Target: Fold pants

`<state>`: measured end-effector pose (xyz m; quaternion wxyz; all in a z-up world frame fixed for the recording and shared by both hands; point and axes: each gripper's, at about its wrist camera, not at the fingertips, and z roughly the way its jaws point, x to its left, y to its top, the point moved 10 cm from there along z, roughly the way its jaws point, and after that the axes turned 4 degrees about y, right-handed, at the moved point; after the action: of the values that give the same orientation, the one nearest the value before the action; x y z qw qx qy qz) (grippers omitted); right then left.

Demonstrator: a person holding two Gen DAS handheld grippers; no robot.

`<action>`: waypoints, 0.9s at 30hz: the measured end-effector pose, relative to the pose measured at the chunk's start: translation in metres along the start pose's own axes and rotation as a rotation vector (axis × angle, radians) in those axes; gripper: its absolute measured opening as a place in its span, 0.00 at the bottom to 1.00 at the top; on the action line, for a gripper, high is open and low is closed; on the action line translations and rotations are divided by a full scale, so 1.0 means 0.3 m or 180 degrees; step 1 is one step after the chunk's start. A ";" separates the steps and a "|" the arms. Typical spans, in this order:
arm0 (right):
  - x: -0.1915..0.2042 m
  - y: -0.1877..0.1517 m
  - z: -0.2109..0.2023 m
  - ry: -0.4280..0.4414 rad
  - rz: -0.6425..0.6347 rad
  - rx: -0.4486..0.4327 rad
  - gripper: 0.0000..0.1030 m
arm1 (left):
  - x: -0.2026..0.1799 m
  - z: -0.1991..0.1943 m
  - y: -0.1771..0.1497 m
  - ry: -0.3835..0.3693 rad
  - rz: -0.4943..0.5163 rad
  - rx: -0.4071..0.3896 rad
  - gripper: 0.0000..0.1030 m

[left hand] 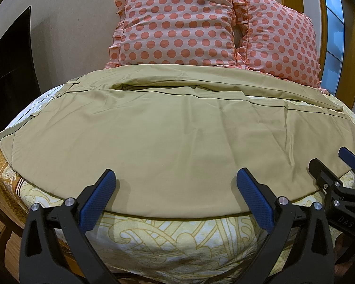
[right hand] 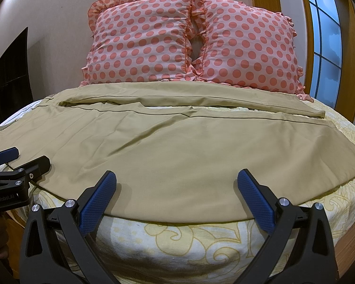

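Khaki pants [left hand: 168, 137] lie spread flat across the bed, waistband at the left, both legs running to the right; they also show in the right wrist view [right hand: 177, 146]. My left gripper [left hand: 175, 179] is open and empty, its blue pads just over the near edge of the pants. My right gripper [right hand: 177, 179] is open and empty at the same near edge, further right. The right gripper also shows at the right of the left wrist view [left hand: 331, 163], and the left gripper shows at the left of the right wrist view [right hand: 26, 158].
Two pink polka-dot pillows [right hand: 191, 42] stand against the wall behind the pants. The yellow patterned bedsheet [right hand: 177, 239] drops off at the bed's near edge. A dark panel [right hand: 9, 75] is at the left, a window [right hand: 326, 35] at the right.
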<state>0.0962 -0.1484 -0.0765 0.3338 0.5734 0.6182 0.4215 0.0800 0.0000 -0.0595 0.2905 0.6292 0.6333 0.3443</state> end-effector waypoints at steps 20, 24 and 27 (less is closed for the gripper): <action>-0.057 0.042 0.042 0.0101 0.0063 0.0404 0.99 | 0.016 0.006 0.025 -0.0139 -0.0010 0.0137 0.98; -0.215 0.228 0.038 -0.0110 0.0200 0.0414 0.99 | 0.123 0.024 0.091 -0.0036 -0.0288 0.0177 0.98; -0.395 0.399 0.156 -0.0345 0.0472 0.0567 0.99 | 0.227 0.033 0.157 0.0181 -0.0441 0.0109 0.98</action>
<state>0.2034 -0.2608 0.0037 0.2824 0.6669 0.5901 0.3568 0.1135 0.0672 -0.0231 0.2848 0.5787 0.6891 0.3303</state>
